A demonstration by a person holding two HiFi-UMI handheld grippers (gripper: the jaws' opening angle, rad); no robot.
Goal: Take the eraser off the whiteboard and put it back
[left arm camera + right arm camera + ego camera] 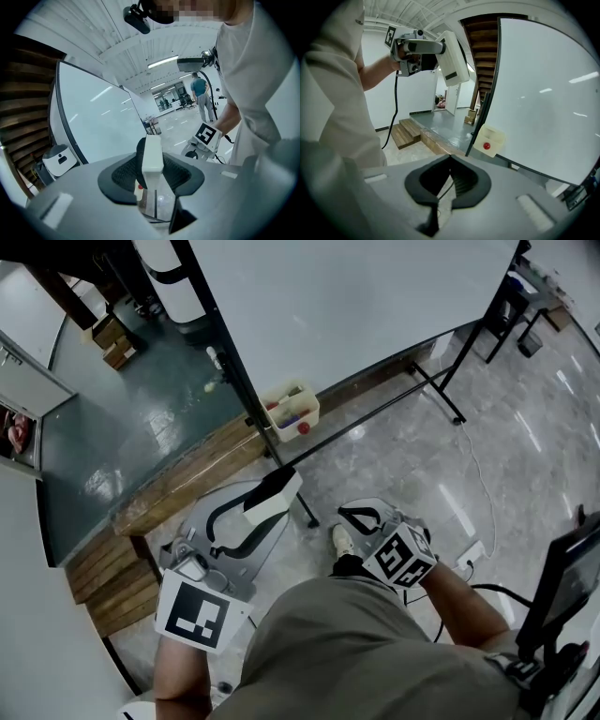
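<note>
The white block eraser (274, 493) sits between the jaws of my left gripper (265, 509), which is shut on it, low in front of the whiteboard (356, 306). In the left gripper view the eraser (152, 151) stands upright between the black pads, with the whiteboard (98, 117) off to the left. The right gripper view shows the eraser (454, 58) held up at upper left, apart from the board (543, 93). My right gripper (364, 517) hangs beside the left one, its jaws shut with nothing between them (450, 180).
A cream tray (292, 409) holding a red item hangs at the board's lower corner (490, 140). The black stand legs (441, 390) spread over the grey floor. Wooden steps (112, 587) and a dark green raised floor (141, 418) lie left. A cable and socket strip (469, 554) lie right.
</note>
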